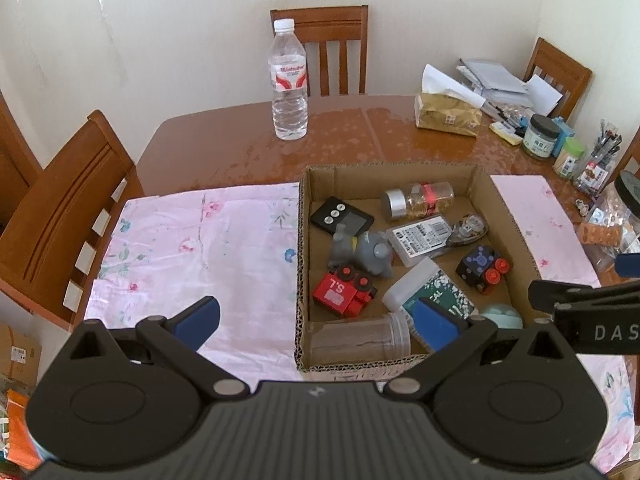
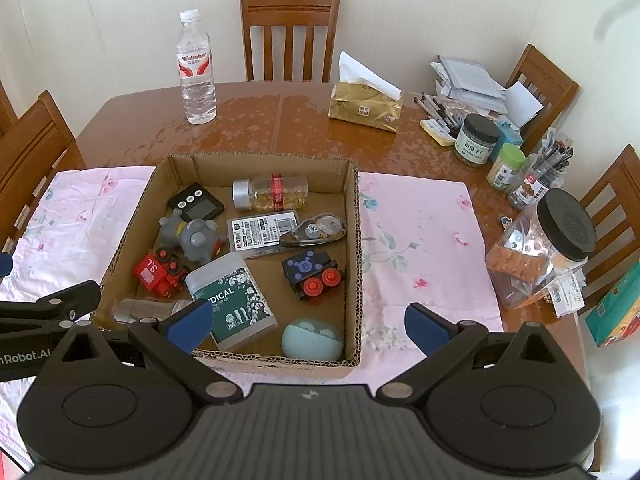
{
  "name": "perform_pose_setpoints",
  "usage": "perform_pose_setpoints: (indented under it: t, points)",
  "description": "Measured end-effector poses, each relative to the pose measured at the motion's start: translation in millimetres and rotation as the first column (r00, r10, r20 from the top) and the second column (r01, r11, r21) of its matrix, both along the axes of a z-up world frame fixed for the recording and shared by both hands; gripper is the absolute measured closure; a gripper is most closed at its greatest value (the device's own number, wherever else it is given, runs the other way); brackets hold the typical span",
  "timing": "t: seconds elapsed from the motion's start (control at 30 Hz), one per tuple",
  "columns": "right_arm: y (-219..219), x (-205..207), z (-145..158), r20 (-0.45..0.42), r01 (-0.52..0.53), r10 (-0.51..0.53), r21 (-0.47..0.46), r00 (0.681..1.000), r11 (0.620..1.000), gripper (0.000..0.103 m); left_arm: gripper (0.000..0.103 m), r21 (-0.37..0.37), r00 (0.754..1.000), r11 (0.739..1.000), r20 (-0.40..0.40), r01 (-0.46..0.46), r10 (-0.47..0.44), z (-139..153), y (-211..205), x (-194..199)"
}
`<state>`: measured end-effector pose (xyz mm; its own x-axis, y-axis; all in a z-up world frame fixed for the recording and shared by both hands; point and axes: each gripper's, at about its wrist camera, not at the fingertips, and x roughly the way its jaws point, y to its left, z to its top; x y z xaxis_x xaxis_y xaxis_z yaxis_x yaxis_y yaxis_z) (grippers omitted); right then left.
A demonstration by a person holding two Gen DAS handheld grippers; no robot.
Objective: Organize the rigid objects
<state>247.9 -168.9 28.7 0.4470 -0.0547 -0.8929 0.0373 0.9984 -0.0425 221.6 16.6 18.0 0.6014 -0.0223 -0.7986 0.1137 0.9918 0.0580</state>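
A shallow cardboard box point(image 2: 354, 240) point(image 1: 302, 248) sits on a pink floral cloth point(image 1: 192, 248) point(image 2: 420, 248). Inside lie a red toy train point(image 2: 160, 274), a dark blue toy train point(image 2: 312, 274), a grey toy figure point(image 2: 192, 238), a black timer point(image 2: 195, 205), a pill bottle point(image 2: 272, 192), a cotton swab box point(image 2: 236, 300), a correction tape point(image 2: 316, 232), a labelled case point(image 2: 260, 232), a clear jar point(image 1: 360, 338) and a teal round case point(image 2: 312, 338). My left gripper point(image 1: 316, 320) hovers open over the box's near left corner. My right gripper point(image 2: 308, 322) stands open above its near edge.
A water bottle point(image 2: 196, 72) stands at the back of the wooden table point(image 2: 280, 120). A tissue pack point(image 2: 366, 108), jars point(image 2: 476, 140), pens, papers and a black-lidded jar point(image 2: 548, 248) crowd the right side. Wooden chairs point(image 2: 290, 36) surround the table.
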Motion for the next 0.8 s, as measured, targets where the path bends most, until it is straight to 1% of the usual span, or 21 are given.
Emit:
perform_pose_setpoints:
  t: [0.17, 0.8]
  points:
    - [1.4, -1.3, -2.5, -0.007, -0.003, 0.003, 0.000, 1.000, 1.000, 0.000, 0.000, 0.004, 1.000, 1.000, -0.013, -0.005, 0.005, -1.8, -0.6, -0.6]
    - [3.3, -3.7, -2.0, -0.007, -0.004, 0.004, 0.001, 1.000, 1.000, 0.000, 0.001, 0.002, 1.000, 1.000, -0.015, -0.013, 0.013, 0.2, 1.0, -3.3]
